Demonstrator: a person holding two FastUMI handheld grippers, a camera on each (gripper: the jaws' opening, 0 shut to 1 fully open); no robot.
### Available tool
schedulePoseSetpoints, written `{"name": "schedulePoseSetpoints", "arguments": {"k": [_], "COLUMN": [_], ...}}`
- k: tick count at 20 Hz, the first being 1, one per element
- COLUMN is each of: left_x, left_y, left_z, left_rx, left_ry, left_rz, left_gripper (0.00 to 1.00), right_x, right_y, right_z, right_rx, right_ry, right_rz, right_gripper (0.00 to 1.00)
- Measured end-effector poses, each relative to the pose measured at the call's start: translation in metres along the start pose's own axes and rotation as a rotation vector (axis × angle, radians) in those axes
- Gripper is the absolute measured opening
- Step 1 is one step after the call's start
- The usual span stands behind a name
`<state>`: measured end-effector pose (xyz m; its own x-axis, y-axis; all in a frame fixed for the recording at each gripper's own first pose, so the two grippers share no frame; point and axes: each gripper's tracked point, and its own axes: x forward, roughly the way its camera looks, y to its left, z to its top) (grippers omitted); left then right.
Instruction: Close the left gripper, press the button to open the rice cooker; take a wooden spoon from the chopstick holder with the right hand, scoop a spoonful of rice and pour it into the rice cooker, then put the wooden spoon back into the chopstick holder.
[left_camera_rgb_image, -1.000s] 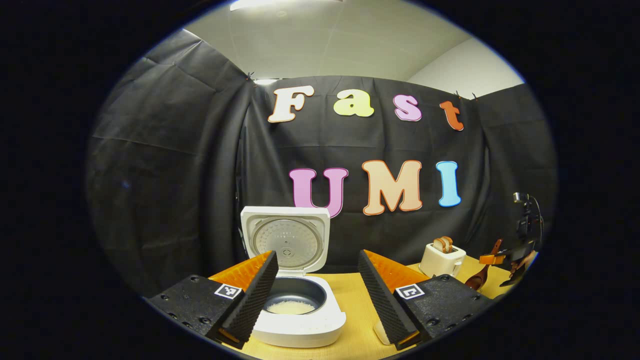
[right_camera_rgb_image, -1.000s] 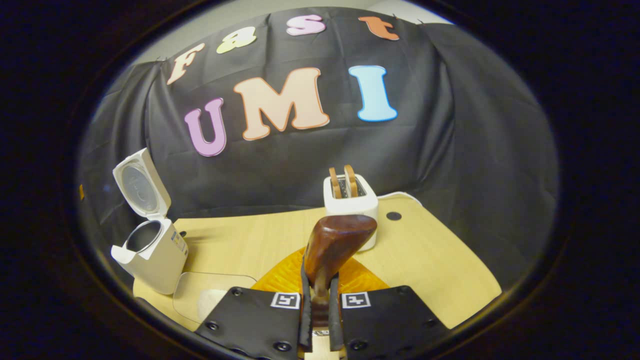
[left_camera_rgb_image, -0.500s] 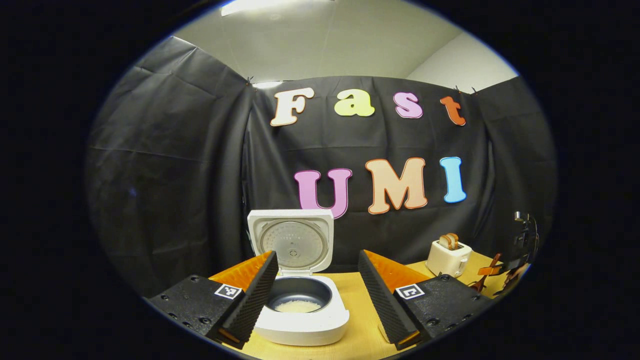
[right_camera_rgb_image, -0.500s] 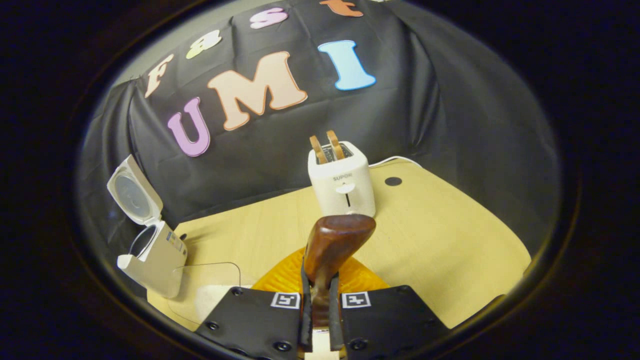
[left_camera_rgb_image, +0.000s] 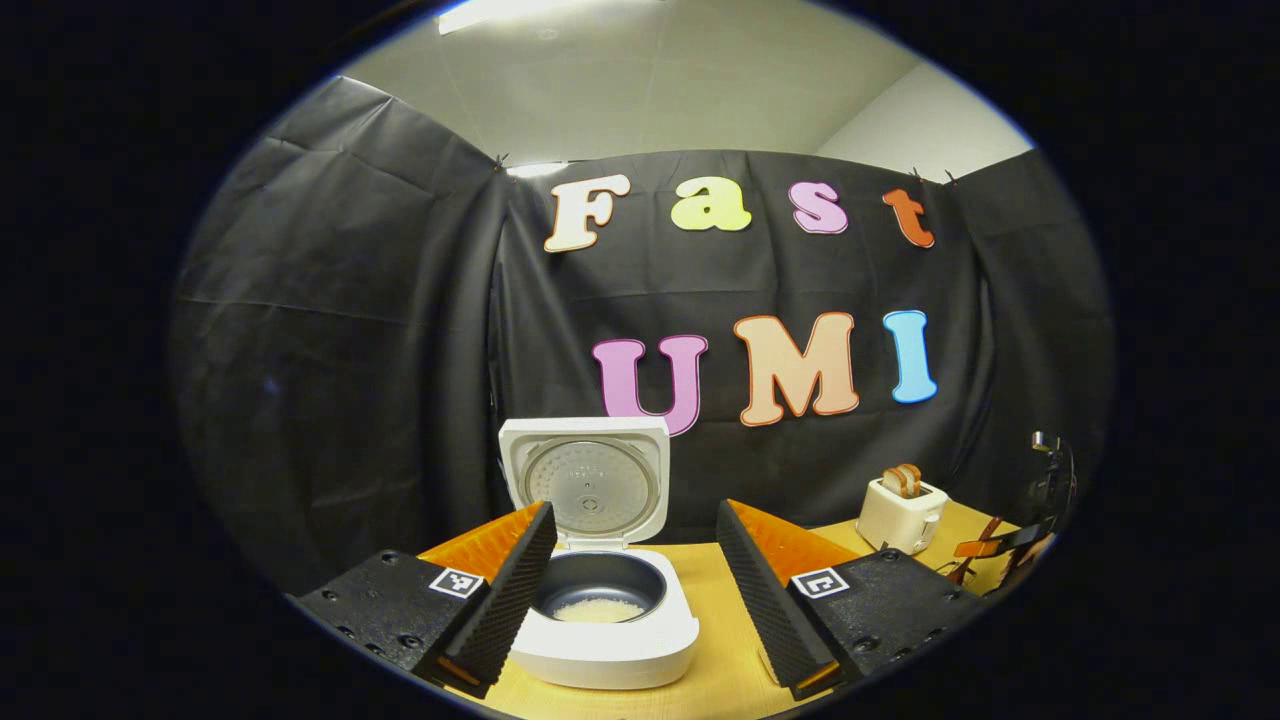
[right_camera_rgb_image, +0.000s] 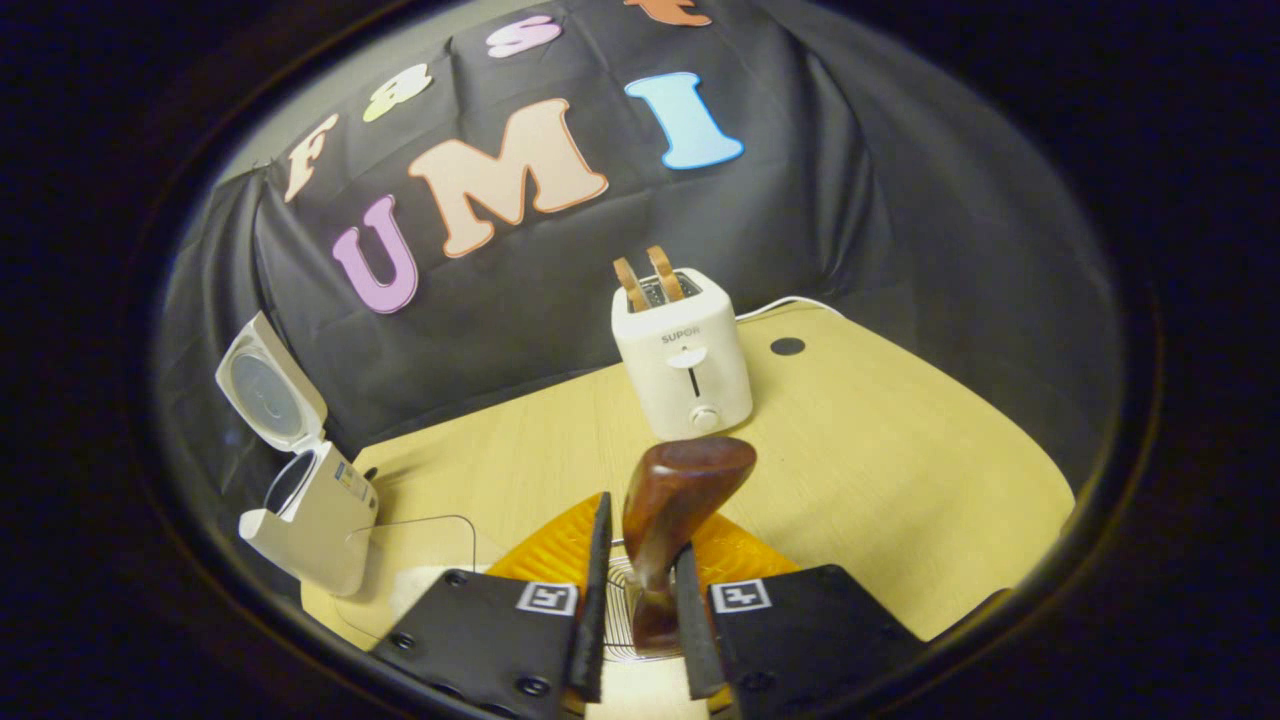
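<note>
The white rice cooker (left_camera_rgb_image: 600, 650) stands with its lid (left_camera_rgb_image: 585, 480) up and a little rice (left_camera_rgb_image: 598, 610) in the dark pot. My left gripper (left_camera_rgb_image: 635, 505) hovers in front of it, open and holding nothing. In the right gripper view the dark wooden spoon (right_camera_rgb_image: 685, 475) stands bowl-up between the fingers of my right gripper (right_camera_rgb_image: 645, 525). The jaws are parted, with a gap on the spoon's left. The wire chopstick holder (right_camera_rgb_image: 620, 600) shows under the handle. The rice cooker (right_camera_rgb_image: 310, 510) stands far left, and my right gripper (left_camera_rgb_image: 1000, 545) is small at the far right edge.
A white toaster (right_camera_rgb_image: 685, 370) with two bread slices stands at the back of the wooden table (right_camera_rgb_image: 900, 480), also at right as the toaster (left_camera_rgb_image: 900, 512). A clear container (right_camera_rgb_image: 420, 560) lies beside the cooker. Black cloth walls close the back and sides.
My right gripper's fingers have spread away from the spoon handle, and the wire holder now shows beneath. The left gripper has hardly moved.
</note>
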<state>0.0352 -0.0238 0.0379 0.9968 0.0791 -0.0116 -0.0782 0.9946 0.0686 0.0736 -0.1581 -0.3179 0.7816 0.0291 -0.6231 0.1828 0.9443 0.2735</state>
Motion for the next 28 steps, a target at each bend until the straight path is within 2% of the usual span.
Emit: {"name": "schedulePoseSetpoints", "arguments": {"k": [6, 10, 14, 17, 18, 23, 28], "left_x": [0.001, 0.006, 0.02, 0.039, 0.047, 0.088, 0.131], "left_y": [0.006, 0.018, 0.026, 0.04, 0.044, 0.055, 0.06], "left_z": [0.002, -0.003, -0.007, -0.004, 0.0, 0.01, 0.021], "left_rx": [-0.014, -0.037, -0.09, -0.09, -0.085, -0.051, -0.098], "left_ry": [-0.015, -0.004, 0.023, 0.029, 0.025, 0.03, 0.05], "left_rz": [0.0, 0.009, 0.004, 0.016, 0.017, -0.009, -0.029], "left_gripper": [0.95, 0.94, 0.95, 0.93, 0.95, 0.95, 0.95], "right_x": [-0.016, -0.045, -0.073, -0.092, -0.098, -0.128, -0.147], "right_y": [-0.031, -0.036, -0.029, -0.02, -0.016, 0.019, 0.054], "right_z": [0.009, 0.04, 0.071, 0.088, 0.092, 0.119, 0.132], "right_rx": [-0.126, -0.154, -0.212, -0.276, -0.296, -0.32, -0.33], "right_ry": [-0.045, -0.12, -0.186, -0.234, -0.239, -0.294, -0.335], "right_rz": [-0.111, -0.158, -0.16, -0.161, -0.158, -0.109, -0.053], "right_gripper": [1.0, 1.0, 1.0, 1.0, 1.0, 1.0, 0.99]}}
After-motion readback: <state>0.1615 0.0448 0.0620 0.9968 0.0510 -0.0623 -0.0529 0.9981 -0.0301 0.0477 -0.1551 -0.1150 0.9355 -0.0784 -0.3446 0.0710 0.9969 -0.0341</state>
